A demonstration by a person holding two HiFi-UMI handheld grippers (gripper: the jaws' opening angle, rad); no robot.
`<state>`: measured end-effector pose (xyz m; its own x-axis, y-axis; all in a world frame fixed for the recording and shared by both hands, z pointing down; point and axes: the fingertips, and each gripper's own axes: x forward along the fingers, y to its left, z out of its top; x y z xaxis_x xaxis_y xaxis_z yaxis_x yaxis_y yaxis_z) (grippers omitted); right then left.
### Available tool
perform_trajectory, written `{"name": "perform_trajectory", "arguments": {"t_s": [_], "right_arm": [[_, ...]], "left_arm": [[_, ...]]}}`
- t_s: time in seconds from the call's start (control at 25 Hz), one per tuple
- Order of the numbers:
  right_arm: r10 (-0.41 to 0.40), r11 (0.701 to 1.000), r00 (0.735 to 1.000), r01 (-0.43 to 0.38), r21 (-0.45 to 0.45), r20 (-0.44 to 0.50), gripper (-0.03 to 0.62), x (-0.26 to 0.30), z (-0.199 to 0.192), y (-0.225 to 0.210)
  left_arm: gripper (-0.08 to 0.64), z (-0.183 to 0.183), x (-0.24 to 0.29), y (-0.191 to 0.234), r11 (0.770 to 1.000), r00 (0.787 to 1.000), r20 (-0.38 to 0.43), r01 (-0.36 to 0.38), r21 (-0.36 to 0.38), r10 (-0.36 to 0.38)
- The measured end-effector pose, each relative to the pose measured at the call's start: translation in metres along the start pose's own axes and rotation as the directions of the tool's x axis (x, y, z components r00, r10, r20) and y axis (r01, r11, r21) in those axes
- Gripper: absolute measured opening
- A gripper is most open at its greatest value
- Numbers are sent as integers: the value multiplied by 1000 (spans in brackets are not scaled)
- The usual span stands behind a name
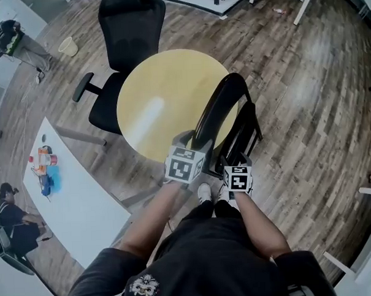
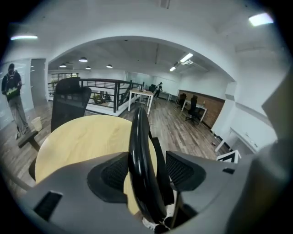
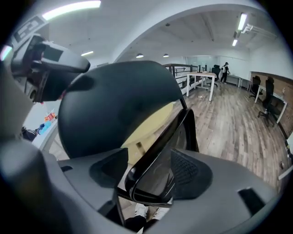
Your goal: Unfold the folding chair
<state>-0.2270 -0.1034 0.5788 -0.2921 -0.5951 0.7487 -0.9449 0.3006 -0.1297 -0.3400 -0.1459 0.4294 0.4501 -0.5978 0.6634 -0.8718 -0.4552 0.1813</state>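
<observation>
Okay, folding chair (image 1: 224,112) stood beside the round bench (image 1: 165,96). Left gripper (image 2: 145,171) jaws were wide apart astride the backrest (image 2: 138,137) (steadying, probably). Right gripper (image 3: 149,170) jaws were clamped on the seat (image 3: 155,180) edge, likely to swing it down.

An open-plan office: a black swivel chair (image 1: 128,36) at a round yellow worktop (image 1: 165,96), white desks (image 1: 77,201) on wood-plank flooring (image 1: 294,96), with more desks (image 2: 141,96) and strip lights (image 2: 186,58) far off.
</observation>
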Motion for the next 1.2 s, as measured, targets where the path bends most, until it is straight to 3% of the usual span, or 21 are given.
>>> {"name": "perform_trajectory", "arguments": {"t_s": [0.2, 0.36, 0.48, 0.64, 0.72, 0.88, 1.2], "right_arm": [[-10, 997, 993, 19, 78, -116, 291, 42, -16, -6], [-52, 995, 986, 65, 78, -156, 296, 69, -13, -12], [-91, 994, 980, 100, 44, -178, 301, 83, -8, -19], [-113, 993, 968, 118, 11, -223, 299, 98, -3, -23], [-105, 994, 964, 112, 17, -243, 299, 100, -3, -23], [-106, 992, 962, 119, 37, -251, 299, 100, -4, -24], [-87, 993, 970, 104, 62, -229, 298, 92, -8, -28]], "left_arm": [[245, 12, 37, 8, 993, 988, -151, 36, 109, -19], [245, 23, 67, 23, 988, 984, -177, 19, 150, 8], [245, 16, 81, 19, 990, 970, -241, 73, 122, -41], [245, 7, 92, 0, 978, 930, -316, 206, 26, -188], [219, 4, 95, -2, 974, 914, -351, 224, 17, -204], [104, 6, 95, 1, 974, 912, -345, 227, -24, -221], [104, 3, 88, -8, 956, 894, -367, 291, 36, -258]]}}
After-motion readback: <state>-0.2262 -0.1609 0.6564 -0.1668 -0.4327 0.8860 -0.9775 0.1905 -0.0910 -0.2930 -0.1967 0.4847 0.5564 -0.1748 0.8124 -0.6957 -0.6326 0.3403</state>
